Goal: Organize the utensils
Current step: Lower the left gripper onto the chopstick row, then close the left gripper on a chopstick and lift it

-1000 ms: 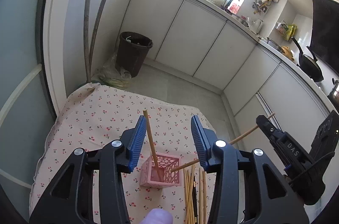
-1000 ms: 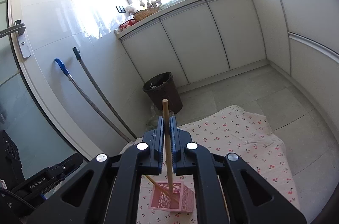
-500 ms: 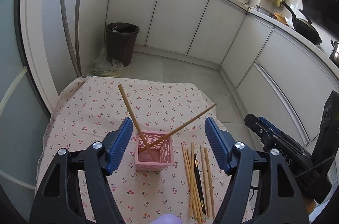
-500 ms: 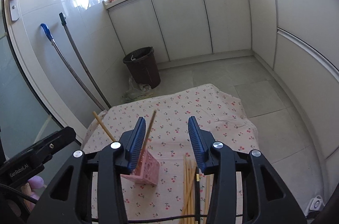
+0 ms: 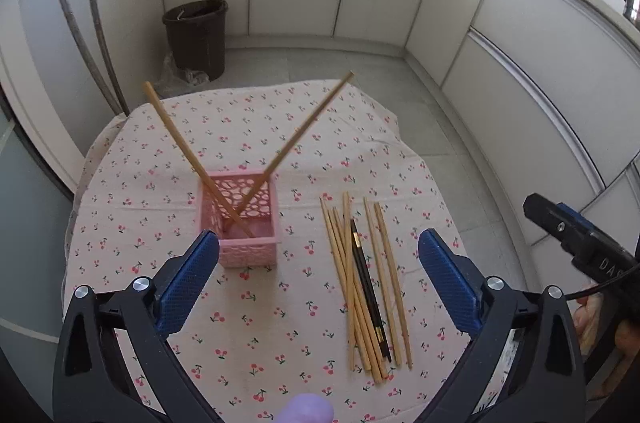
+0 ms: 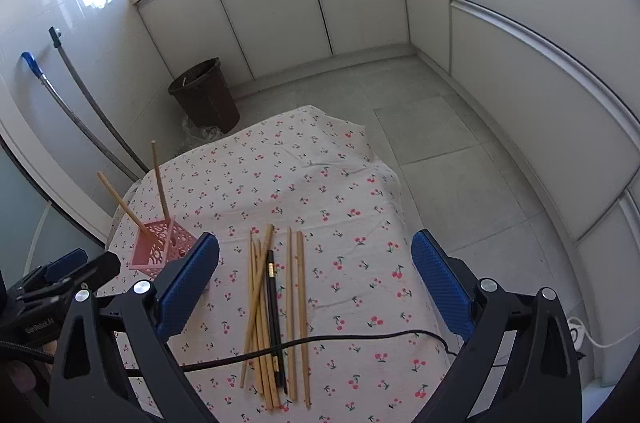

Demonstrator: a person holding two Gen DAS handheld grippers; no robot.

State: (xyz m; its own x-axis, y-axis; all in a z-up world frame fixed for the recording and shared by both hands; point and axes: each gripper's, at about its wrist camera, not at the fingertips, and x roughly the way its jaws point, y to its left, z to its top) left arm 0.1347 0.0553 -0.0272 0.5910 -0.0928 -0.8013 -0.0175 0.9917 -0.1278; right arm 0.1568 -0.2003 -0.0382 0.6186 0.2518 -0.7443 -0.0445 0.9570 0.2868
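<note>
Both grippers have just let go. A second ago the right gripper (image 6: 314,277) was clamped on 1 chopstick above the pink holder (image 5: 244,223), and the left gripper (image 5: 318,273) had another between narrower jaws. Now both sets of jaws are still opening, already spread wide, with nothing pinched in either.

The 2 chopsticks (image 5: 208,175) now stand in the holder, crossed in a V. In the left wrist view, 1 leans to the upper left of the frame and the other to the upper right. The holder sits left of centre on the cherry-print cloth (image 5: 280,127).

Both cameras have tipped down since then, so the loose pile (image 6: 276,315) fills the lower middle of each view, right of the holder and apart from it. It holds about 8 pale sticks and 1 black one. A black cable (image 6: 320,341) crosses its near end in the right wrist view.

So 2 sticks look stowed, and the next pick is probably from this pile.
</note>
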